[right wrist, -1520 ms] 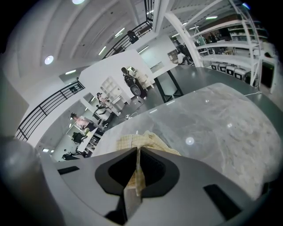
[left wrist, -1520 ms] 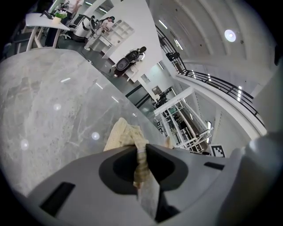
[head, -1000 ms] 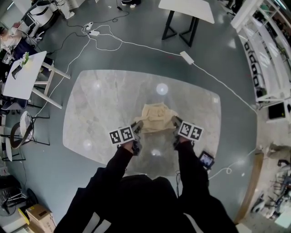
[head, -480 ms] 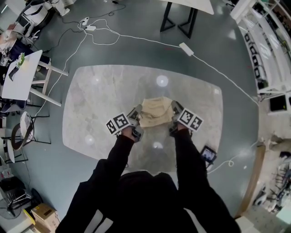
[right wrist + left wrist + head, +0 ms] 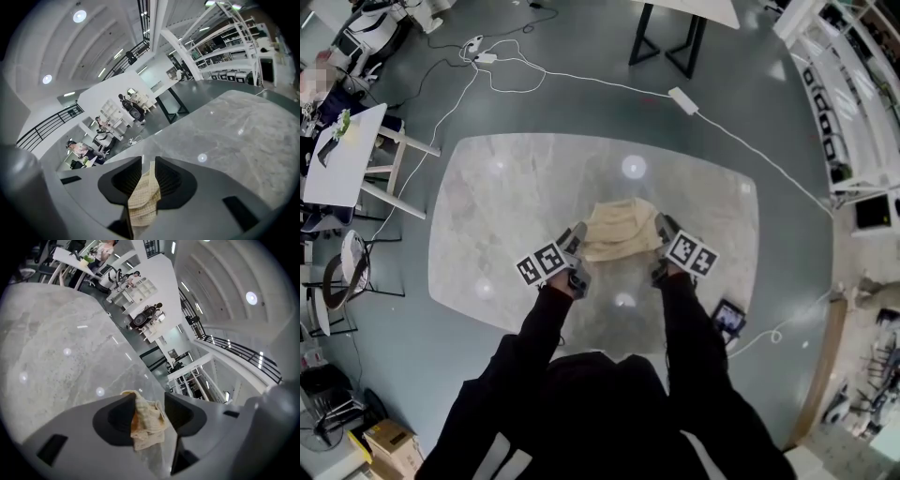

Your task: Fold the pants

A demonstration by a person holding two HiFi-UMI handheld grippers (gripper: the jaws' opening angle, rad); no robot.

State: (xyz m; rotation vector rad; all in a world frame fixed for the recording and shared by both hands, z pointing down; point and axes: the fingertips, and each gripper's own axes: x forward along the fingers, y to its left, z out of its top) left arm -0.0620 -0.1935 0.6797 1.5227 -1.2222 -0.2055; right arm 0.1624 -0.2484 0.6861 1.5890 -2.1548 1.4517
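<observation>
The beige pants (image 5: 622, 228) lie as a small folded bundle on the marble table (image 5: 516, 187), just ahead of me. My left gripper (image 5: 575, 234) is at the bundle's left edge. Its jaws have just been opening, and a fold of the pants (image 5: 146, 425) hangs between them against one pad, apart from the other. My right gripper (image 5: 664, 225) is at the bundle's right edge. Its jaws have also just been opening, narrower, with a checked fold of cloth (image 5: 143, 199) loose between them. In the gripper views, the left gripper (image 5: 147, 401) and right gripper (image 5: 148, 164) both point along the tabletop.
A phone-like device (image 5: 727, 322) lies on the floor to the right of the table, with a white cable (image 5: 741, 169) running past the far right corner. A white side table (image 5: 347, 155) stands at the left, a black-legged table (image 5: 675, 47) beyond.
Both grippers first pushed a little away from me at the bundle's sides, then eased back toward me. Their jaws stand wider than before, and the bundle looks more compact.
</observation>
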